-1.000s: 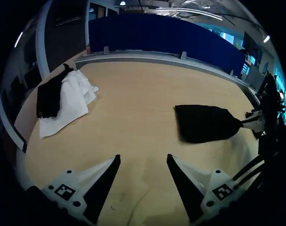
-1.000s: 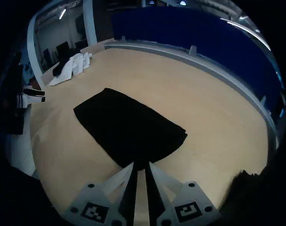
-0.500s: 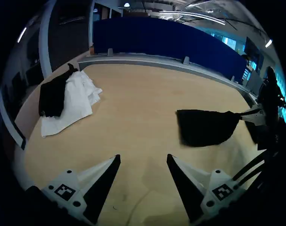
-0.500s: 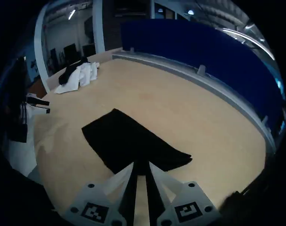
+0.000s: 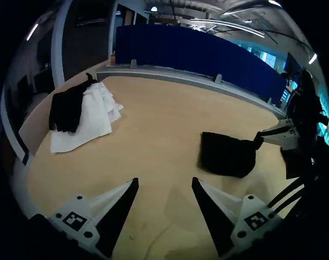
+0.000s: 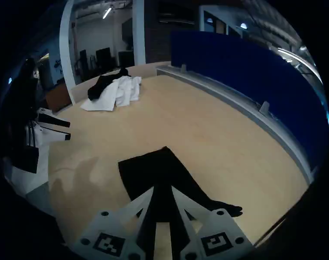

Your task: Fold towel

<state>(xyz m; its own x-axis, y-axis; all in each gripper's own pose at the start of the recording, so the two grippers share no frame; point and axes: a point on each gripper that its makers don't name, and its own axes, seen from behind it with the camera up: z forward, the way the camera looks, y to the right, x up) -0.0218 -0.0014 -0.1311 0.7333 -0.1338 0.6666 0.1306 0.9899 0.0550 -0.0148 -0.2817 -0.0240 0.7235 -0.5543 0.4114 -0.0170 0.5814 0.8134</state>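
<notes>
A black towel (image 5: 227, 154) of soft, matte cloth is seen on the smooth, pale wood-grain worktop (image 5: 164, 117), bunched into a roughly rectangular heap with one corner drawn upward. That corner is pinched between the pressed-together jaws of the right gripper (image 6: 163, 190), whose white, wedge-shaped fingers are lined in black. In the right gripper view the towel is stretched into a long, creased strip trailing across the wood. The left gripper (image 5: 164, 180) is held over the worktop, well apart from the towel, with its jaws spread wide. A rumpled pile of white and black cloths (image 5: 84, 112) is set near the far corner, before a curved blue partition (image 5: 194, 47).
</notes>
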